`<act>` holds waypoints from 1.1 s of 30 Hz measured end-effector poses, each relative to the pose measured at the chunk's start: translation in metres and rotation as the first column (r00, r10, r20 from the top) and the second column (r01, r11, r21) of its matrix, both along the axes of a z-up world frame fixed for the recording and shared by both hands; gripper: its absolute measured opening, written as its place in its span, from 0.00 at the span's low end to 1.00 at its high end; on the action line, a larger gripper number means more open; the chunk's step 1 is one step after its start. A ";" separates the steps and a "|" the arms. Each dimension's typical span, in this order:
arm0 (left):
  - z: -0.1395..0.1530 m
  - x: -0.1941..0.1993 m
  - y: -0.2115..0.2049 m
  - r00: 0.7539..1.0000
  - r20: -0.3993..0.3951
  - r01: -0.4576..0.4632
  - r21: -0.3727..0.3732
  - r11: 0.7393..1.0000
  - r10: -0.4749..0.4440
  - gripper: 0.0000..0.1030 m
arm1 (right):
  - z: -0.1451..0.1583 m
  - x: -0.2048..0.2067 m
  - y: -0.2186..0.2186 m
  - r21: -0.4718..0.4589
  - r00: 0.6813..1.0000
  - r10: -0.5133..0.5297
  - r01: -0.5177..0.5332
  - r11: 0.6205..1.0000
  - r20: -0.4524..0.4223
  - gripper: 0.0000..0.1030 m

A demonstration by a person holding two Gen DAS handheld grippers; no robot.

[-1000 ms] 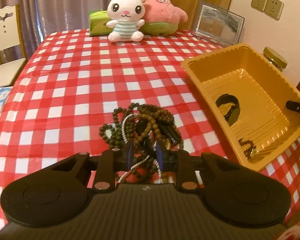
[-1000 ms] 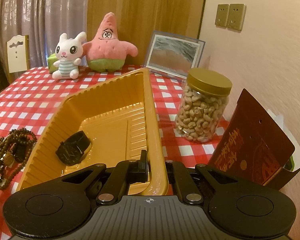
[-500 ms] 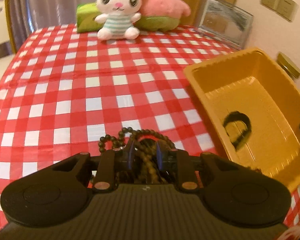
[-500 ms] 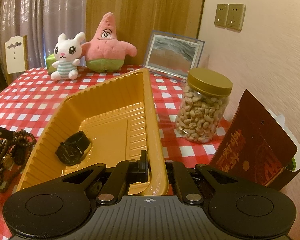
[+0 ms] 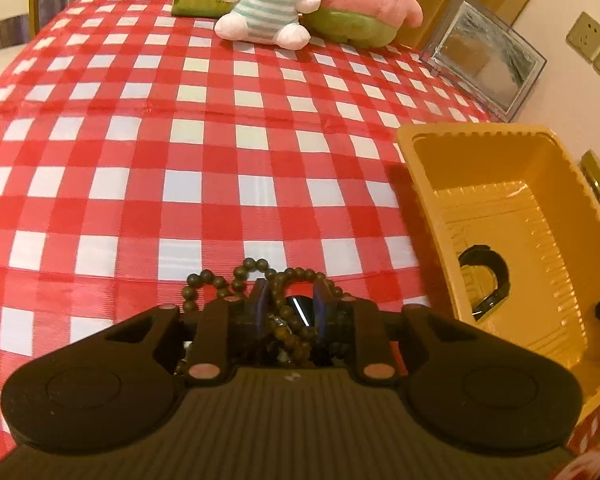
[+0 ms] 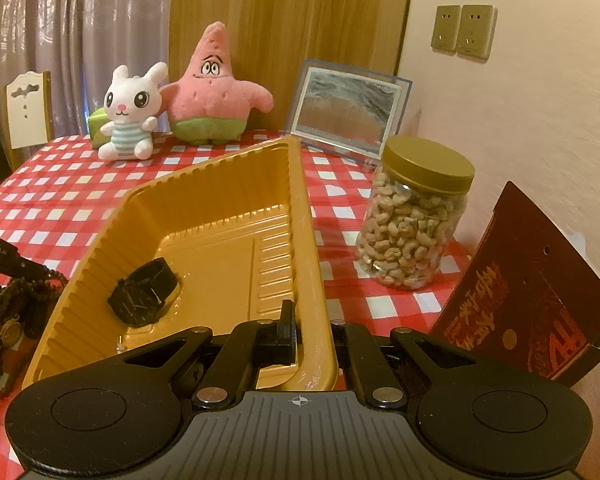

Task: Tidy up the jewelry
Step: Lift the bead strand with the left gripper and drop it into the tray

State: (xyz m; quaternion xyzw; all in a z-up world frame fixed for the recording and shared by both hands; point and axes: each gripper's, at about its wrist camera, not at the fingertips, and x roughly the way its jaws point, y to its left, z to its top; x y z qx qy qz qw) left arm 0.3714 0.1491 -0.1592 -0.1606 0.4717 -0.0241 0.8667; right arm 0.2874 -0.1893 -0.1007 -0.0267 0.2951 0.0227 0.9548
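Beads (image 5: 288,312) look limp and tangle-prone; left gripper (image 5: 288,304), jaws just closing around strands, should pinch a bunched clump. Right gripper (image 6: 312,332) clamps tray (image 6: 312,248) rim.

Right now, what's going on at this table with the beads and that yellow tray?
A person is tidying jewelry with two hand-held grippers. The left gripper is down in the pile of bead strings on the checked tablecloth, its jaws just closing around some strands. The right gripper is clamped on the rim of the yellow tray, steadying it. A black watch already lies inside.
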 end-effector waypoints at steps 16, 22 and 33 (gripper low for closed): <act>0.051 -0.030 -0.005 0.989 0.145 -0.016 -0.082 0.996 0.028 0.06 | -0.001 0.002 0.002 0.003 1.000 0.004 -0.004 1.000 0.003 0.04; 0.078 -0.044 -0.017 0.982 0.190 0.003 -0.108 0.994 0.017 0.06 | -0.001 0.000 0.004 0.008 1.000 0.008 -0.008 1.000 0.002 0.04; 0.097 -0.048 -0.095 0.962 0.233 0.186 -0.190 0.964 -0.140 0.06 | -0.001 -0.002 0.007 0.017 1.000 0.028 -0.028 0.999 0.006 0.04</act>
